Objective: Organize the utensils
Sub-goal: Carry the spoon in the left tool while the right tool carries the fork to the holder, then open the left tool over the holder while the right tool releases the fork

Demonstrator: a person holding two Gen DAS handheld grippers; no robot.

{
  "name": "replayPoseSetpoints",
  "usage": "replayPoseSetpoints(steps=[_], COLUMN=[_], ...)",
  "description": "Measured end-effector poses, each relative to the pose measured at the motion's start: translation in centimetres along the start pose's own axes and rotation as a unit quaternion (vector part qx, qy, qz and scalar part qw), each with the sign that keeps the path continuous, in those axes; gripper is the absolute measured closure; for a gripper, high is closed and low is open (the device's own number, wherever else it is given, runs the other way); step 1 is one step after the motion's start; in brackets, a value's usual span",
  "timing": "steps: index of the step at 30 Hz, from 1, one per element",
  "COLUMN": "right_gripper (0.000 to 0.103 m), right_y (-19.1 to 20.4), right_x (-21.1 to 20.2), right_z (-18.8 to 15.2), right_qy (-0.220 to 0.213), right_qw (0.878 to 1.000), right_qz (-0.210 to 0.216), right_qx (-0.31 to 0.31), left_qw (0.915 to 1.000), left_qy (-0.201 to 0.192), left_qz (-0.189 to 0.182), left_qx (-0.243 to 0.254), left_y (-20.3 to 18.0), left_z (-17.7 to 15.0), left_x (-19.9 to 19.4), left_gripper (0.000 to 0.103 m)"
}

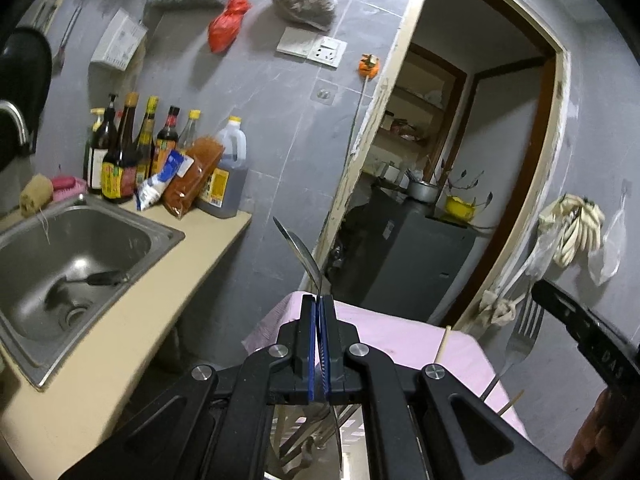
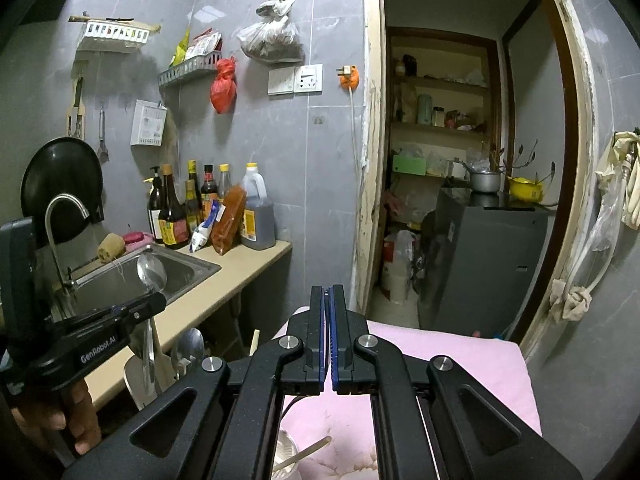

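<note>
My left gripper (image 1: 319, 300) is shut on a metal spoon (image 1: 298, 248); the bowl sticks up above the pads and the handle hangs below. The right wrist view shows the same left gripper (image 2: 154, 300) and spoon (image 2: 152, 272) over a cluster of upright utensils (image 2: 188, 348). My right gripper (image 2: 329, 292) is shut, with nothing seen between its pads. From the left wrist view the right gripper (image 1: 538, 286) hovers just above a fork (image 1: 526, 324) that stands tines up; I cannot tell if they touch. A white holder (image 2: 286, 454) with a chopstick (image 2: 314, 448) sits under the right gripper.
A pink-covered table (image 2: 460, 360) lies under both grippers. A steel sink (image 1: 160, 236) to the left holds a dark utensil (image 1: 104, 278). Sauce bottles (image 1: 132, 152) crowd the counter's back. An open doorway with a dark cabinet (image 2: 488, 256) is ahead.
</note>
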State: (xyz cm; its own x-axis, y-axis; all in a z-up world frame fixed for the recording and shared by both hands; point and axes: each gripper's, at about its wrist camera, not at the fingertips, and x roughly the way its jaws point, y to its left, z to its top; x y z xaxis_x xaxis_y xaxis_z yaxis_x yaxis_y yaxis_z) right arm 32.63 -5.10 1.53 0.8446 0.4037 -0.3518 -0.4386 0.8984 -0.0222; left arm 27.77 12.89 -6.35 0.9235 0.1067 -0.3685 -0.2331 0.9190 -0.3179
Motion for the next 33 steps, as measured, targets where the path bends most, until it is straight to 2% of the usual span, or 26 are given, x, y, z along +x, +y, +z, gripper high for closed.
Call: replayPoseSetpoints(steps=[14, 24, 33], right_gripper=[0.101, 0.100, 0.100], right_y=[0.6, 1.1, 1.3], right_x=[0.5, 0.7, 0.3], right_z=[-1.1, -2.2, -3.1], right_qy=[0.010, 0.029, 0.041], right_qw=[1.000, 0.999, 0.999], right_qz=[0.005, 0.020, 0.027], right_qx=[-0.006, -0.004, 0.003], left_qw=[0.9994, 0.9995, 0.9990], left_qy=[0.009, 0.011, 0.030], left_qz=[0.020, 0.016, 0.010], left_qx=[0.026, 0.027, 0.032], left_y=[-0.6, -0.5, 0.1], left_z=[-0.9, -1.3, -2.1], left_x=[0.0, -0.3, -0.9], left_gripper=[0.100, 0.100, 0.100])
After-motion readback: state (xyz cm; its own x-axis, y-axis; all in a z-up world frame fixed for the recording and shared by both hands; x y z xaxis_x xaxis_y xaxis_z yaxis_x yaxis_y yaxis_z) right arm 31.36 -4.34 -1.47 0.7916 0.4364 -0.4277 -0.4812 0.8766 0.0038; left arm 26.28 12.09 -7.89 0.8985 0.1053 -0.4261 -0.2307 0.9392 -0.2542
